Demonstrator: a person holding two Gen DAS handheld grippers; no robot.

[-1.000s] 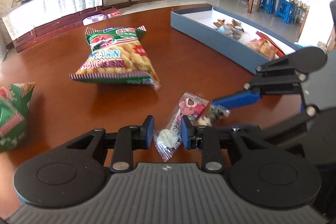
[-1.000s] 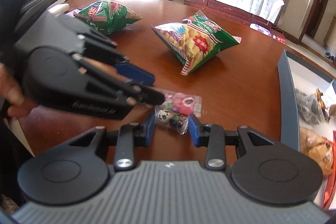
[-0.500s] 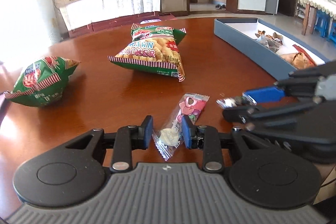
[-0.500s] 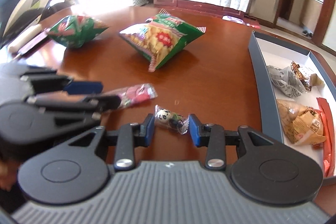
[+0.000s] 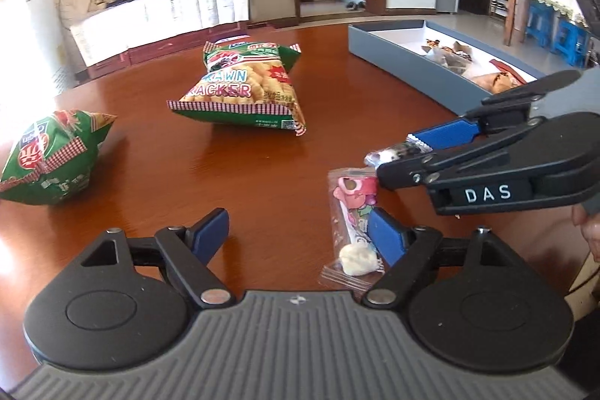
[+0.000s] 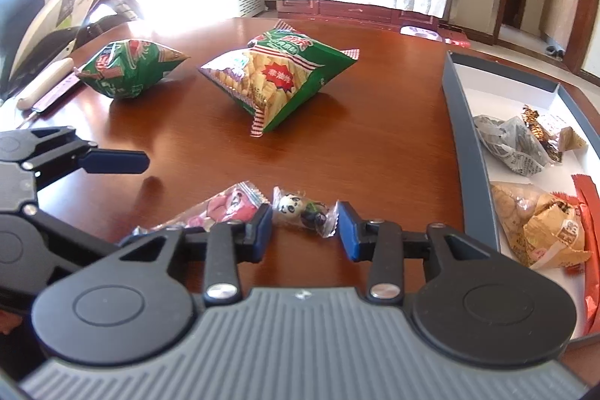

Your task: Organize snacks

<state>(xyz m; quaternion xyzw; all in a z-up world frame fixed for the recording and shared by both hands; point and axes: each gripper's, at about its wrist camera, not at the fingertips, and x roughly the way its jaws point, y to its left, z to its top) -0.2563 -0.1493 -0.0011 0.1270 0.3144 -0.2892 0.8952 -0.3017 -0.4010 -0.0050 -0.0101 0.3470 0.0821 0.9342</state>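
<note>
— Since you ask about the left wrist view first: where does the pink wafer packet (image 5: 351, 212) lie from your left gripper (image 5: 300, 231)?

— Off-centre, against your right-hand finger (image 5: 386, 239), with its long axis running away from you, roughly along the fingers. Your left fingers are opening wide and the far one (image 5: 210, 231) stands well apart from it, so nothing is pinched; the packet lies on the worktop (image 5: 262, 167).

— And in the right wrist view?

— Your right gripper (image 6: 304, 231) has the panda candy wrapper (image 6: 303, 210) between its fingers, long axis crosswise, spanning finger to finger. They're opening too; the pads look just clear of the twisted ends, so I'd say you hold nothing. The blue tray (image 6: 455, 122) lies to your right, nearer this hand than the left.

— So which goes first?

— Judging by that, you'd close the right on the candy and carry it rightward.
</note>
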